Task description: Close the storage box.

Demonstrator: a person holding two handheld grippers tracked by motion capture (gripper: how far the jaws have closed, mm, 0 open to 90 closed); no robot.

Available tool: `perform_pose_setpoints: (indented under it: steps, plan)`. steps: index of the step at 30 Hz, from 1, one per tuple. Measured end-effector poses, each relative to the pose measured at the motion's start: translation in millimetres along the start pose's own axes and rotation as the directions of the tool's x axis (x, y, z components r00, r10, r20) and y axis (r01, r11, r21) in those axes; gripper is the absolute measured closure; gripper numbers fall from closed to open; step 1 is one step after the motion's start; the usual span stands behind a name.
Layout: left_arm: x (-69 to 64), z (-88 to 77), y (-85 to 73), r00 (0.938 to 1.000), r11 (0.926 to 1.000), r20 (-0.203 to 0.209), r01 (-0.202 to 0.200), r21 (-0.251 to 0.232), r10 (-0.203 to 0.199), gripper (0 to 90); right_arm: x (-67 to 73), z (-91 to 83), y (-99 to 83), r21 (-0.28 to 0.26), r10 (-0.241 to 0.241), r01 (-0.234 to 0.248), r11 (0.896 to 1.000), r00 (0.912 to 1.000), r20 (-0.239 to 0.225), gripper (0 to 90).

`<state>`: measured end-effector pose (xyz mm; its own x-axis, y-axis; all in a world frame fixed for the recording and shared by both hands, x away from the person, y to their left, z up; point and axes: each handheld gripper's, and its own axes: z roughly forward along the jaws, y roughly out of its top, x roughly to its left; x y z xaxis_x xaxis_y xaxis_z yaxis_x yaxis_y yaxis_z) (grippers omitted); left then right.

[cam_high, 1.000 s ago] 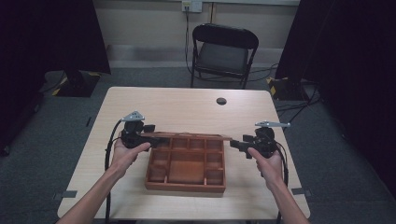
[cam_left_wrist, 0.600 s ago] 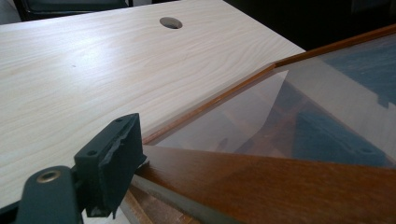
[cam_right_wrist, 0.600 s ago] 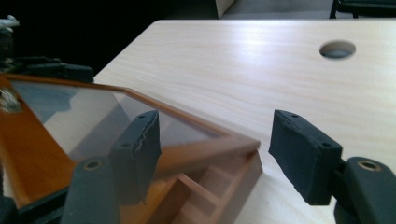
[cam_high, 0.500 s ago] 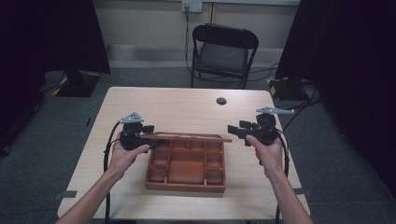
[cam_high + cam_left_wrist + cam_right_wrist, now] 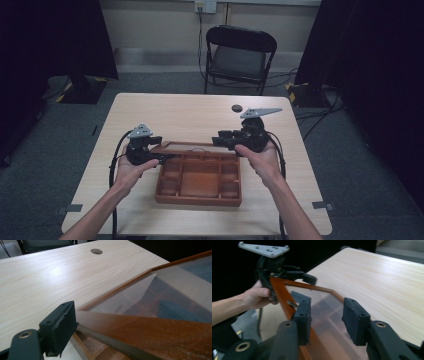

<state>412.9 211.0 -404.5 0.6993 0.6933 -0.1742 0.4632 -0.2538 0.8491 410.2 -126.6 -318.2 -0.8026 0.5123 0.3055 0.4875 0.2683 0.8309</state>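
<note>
Left hand-held gripper (image 5: 167, 157) clamps glass lid (image 5: 155, 302) frame; right hand-held gripper (image 5: 325, 315) just closing, lid frame between jaws, unpinched. Risk: lid twists, slams onto wooden tray (image 5: 200, 199).

Raised glass lid (image 5: 192, 146) over tray (image 5: 199, 200); bare table (image 5: 185, 115) beyond

Wooden box (image 5: 199, 180) with compartments lies on surface, open. Its glass lid (image 5: 160, 300), brown wooden frame, is raised and tilted, left frame edge clamped in left tool (image 5: 60, 327).
</note>
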Motion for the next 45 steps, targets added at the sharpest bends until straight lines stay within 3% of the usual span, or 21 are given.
perform_pose_setpoints:
  steps: [7,12,23,28,32,40,45]
  plan:
    - [3.1,-2.6,-4.0,0.9998,0.9999,0.007,0.017,0.001,-0.017,15.7,15.6,23.6,1.5,0.052,0.002,0.002,0.999,0.9969,-0.079,71.3]
    - [3.1,-3.1,-5.3,0.9999,0.9999,0.01,0.001,0.013,-0.001,15.8,17.3,32.6,-2.9,0.071,0.014,-0.006,0.997,0.9927,-0.12,73.9]
    - [2.1,-0.9,-7.5,0.9999,0.9999,0.012,0.0,0.016,-0.001,16.1,13.3,37.5,-7.8,0.104,0.042,-0.028,0.994,0.9903,-0.133,71.7]
    - [0.6,0.6,-7.6,0.9998,0.9995,0.013,-0.013,0.029,0.012,16.2,10.2,36.9,-7.5,0.108,0.026,-0.009,0.994,0.9871,-0.158,77.3]
    - [-0.2,4.1,-7.8,0.9998,0.9996,0.018,0.004,0.028,-0.005,16.1,4.9,35.3,-8.1,0.1,0.03,-0.012,0.995,0.9831,-0.18,80.5]
    - [0.2,6.7,-7.8,0.9999,0.9993,0.015,0.004,0.037,-0.005,16.7,3.5,34.5,-10.2,0.101,0.041,-0.024,0.995,0.9851,-0.167,80.8]
    - [0.3,6.4,-8.2,0.9998,0.9991,0.018,-0.009,0.041,0.008,16.9,4.7,35.0,-11.0,0.111,0.053,-0.037,0.993,0.9889,-0.139,75.3]
